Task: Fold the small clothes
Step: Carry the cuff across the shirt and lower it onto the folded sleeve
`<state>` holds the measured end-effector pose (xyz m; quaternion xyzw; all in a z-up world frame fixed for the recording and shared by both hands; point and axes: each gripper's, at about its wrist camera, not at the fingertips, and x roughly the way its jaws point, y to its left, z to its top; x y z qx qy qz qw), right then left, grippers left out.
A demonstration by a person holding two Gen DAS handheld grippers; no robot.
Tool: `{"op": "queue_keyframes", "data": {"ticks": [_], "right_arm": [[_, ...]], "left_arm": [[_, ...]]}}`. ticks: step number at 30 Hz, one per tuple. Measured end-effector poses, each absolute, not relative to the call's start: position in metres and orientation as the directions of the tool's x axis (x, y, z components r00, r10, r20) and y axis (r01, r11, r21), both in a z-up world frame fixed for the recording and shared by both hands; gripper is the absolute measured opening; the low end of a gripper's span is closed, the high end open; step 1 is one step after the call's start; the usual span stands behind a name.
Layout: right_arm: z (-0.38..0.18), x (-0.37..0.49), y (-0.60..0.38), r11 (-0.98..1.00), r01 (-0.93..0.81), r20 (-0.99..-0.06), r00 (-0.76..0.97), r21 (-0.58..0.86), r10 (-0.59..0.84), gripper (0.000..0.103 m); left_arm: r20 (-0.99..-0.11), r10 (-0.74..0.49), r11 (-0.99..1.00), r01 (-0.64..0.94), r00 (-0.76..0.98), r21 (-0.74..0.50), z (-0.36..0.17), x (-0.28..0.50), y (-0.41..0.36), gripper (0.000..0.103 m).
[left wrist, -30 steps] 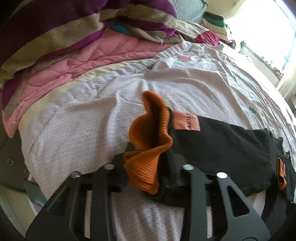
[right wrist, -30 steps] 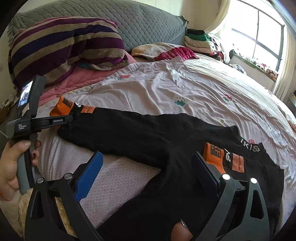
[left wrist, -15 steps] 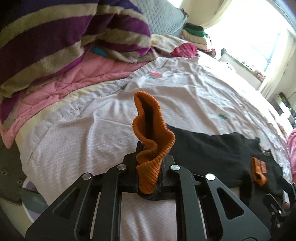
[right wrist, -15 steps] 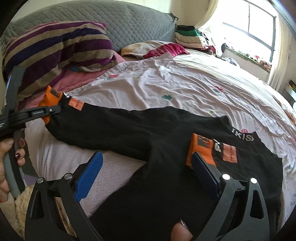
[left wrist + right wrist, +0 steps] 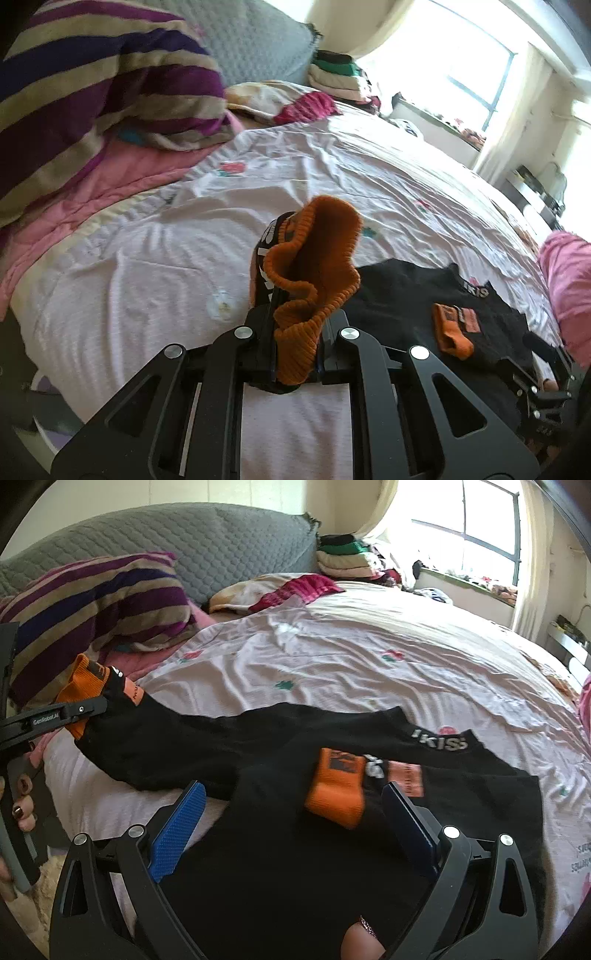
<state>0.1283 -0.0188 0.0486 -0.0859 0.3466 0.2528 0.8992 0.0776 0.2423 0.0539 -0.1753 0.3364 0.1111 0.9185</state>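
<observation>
Left tool: clamped on the orange cuff, lifted off the bed.
Right tool: jaws apart, over the black garment, gripping nothing.
Garment: spread on the bed, second cuff folded onto its middle.
Right view only: hand on the left tool's handle, "KISS" lettering.
Left view only: inside of the gripped cuff.

Open passage — the wide stretch of bedsheet beyond the black garment, bare apart from wrinkles. The left side is blocked by a striped pillow on a pink quilt. The far edge is closed off by a grey headboard, crumpled cloth and a stack of folded clothes. The right margin is narrowed by pink fabric.
</observation>
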Motion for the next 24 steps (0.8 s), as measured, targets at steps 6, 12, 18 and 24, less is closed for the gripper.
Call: {"op": "queue_keyframes", "data": {"ticks": [6,12,18,24], "right_arm": [[0.055,0.131,-0.048,0.880,-0.475,-0.654,0.662,0.013,0.367,0.095],[0.059,0.134,-0.077,0.901,-0.433,-0.642,0.689,0.009,0.337,0.095],[0.059,0.137,-0.106,0.921,-0.390,-0.634,0.707,0.018,0.312,0.095],[0.052,0.144,-0.134,0.941,-0.333,-0.636,0.712,0.065,0.297,0.095]], "left_arm": [[-0.655,0.043,0.934,-0.263,0.754,-0.242,0.060,0.089,0.214,0.007],[-0.654,0.017,0.947,-0.221,0.756,-0.232,0.065,0.096,0.190,0.007],[-0.660,-0.016,0.957,-0.180,0.751,-0.228,0.067,0.105,0.169,0.007],[-0.670,-0.054,0.966,-0.131,0.741,-0.222,0.067,0.117,0.144,0.007]]}}
